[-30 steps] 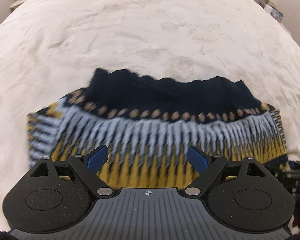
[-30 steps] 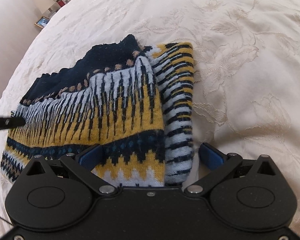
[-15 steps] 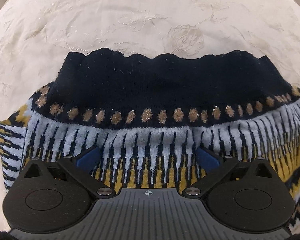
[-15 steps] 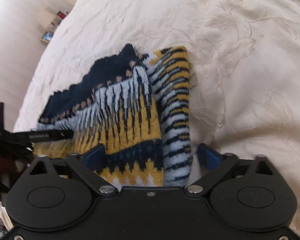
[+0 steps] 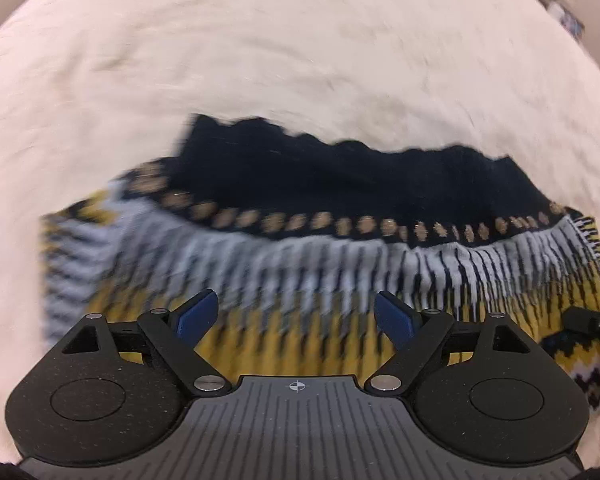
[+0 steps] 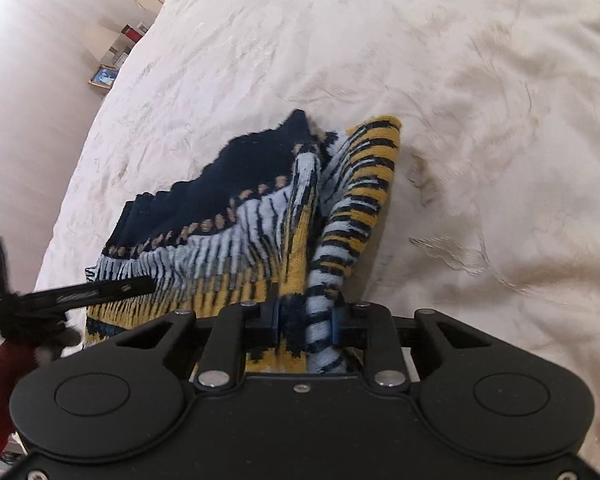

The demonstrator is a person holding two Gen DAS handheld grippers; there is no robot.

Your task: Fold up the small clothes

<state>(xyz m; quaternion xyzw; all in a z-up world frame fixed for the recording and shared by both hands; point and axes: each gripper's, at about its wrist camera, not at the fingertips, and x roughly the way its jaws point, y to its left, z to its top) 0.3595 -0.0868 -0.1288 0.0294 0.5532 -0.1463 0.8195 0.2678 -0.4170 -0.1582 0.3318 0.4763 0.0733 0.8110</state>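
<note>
right gripper closing, pinching sweater edge at lower centre | left gripper closing, nothing pinched, hovering over sweater | long axis running left-right

Soft even indoor light; left view motion-blurred, both bowed at fisheye edges.

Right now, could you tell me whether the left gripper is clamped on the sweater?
No, the left gripper has its blue pads spread wide over the sweater, pressing on nothing.
</note>
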